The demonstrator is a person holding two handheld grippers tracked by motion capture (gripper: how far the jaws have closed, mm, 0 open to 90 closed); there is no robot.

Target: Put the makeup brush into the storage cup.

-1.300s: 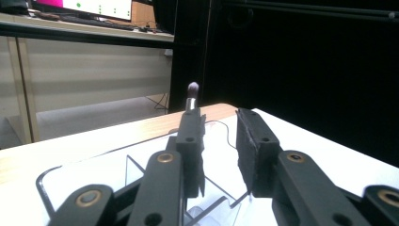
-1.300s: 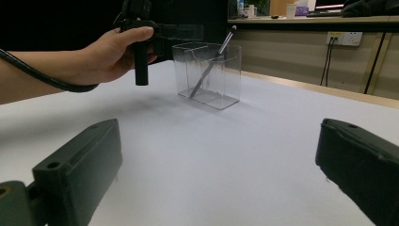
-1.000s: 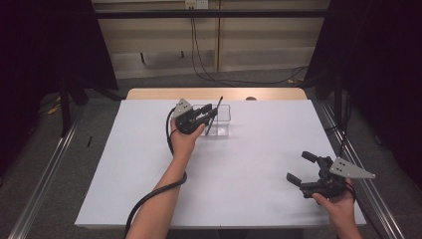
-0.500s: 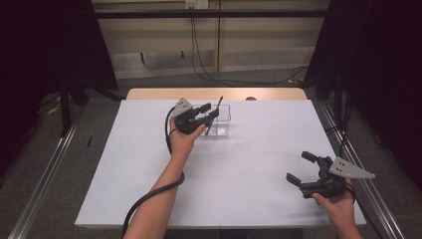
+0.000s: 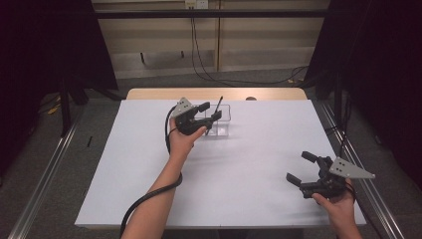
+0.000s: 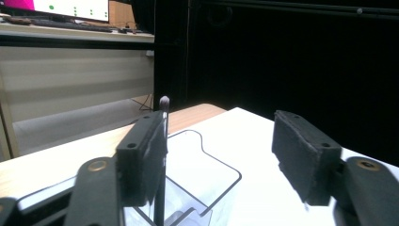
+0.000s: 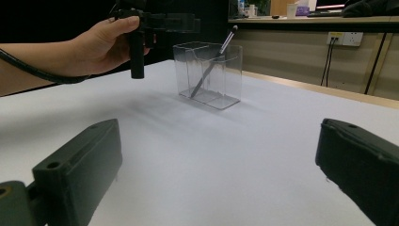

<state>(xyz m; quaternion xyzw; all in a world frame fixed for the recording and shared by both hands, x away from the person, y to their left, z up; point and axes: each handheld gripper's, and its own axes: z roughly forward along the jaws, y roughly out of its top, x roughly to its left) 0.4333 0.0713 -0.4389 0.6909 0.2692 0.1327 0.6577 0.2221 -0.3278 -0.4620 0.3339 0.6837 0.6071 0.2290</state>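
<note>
A clear, divided plastic container [image 5: 222, 127] stands at the back middle of the white table [image 5: 249, 149]. A thin dark stick with a small rounded tip [image 5: 218, 106] leans inside it. My left gripper [image 5: 210, 111] hovers over the container's left end; its jaws have just been opening and now stand apart. In the left gripper view the stick [image 6: 164, 101] rises beside the left jaw, free of the pads, above the container [image 6: 221, 162]. My right gripper [image 5: 300, 167] rests open near the front right, pointing at the container [image 7: 209, 75] and stick [image 7: 212, 63].
A strip of wooden tabletop [image 5: 214, 93] shows behind the white cover. Metal rails [image 5: 45, 184] run along the floor on both sides, and cables [image 5: 199, 55] hang at the back wall. Dark curtains stand left and right.
The left gripper's jaws have spread apart and let go of the stick, which now leans in the container. Both hands have stayed in place.
</note>
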